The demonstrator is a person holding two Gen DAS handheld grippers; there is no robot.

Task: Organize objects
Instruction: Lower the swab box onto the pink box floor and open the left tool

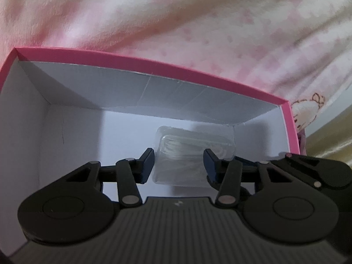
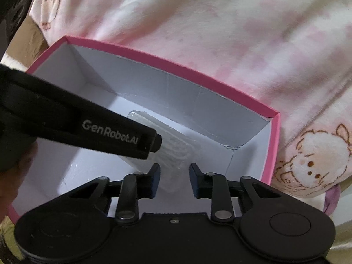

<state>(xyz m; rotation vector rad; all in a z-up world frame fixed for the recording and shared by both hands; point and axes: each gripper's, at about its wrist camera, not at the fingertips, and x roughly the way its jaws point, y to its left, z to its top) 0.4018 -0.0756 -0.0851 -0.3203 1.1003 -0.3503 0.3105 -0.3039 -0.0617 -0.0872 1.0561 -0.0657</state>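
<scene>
A pink-rimmed cardboard box [image 1: 154, 63] with white inner walls sits against a pink blanket [image 1: 220, 22] printed with cartoon animals. On the box floor lies a clear plastic packet [image 1: 182, 154], flat and near the middle. The left gripper [image 1: 179, 165] reaches down into the box with its jaws set narrowly on either side of the packet; whether the pads press on it cannot be told. The right gripper [image 2: 175, 179] also points into the box, jaws narrow with a gap between them, above the packet's near end [image 2: 173, 151], holding nothing.
</scene>
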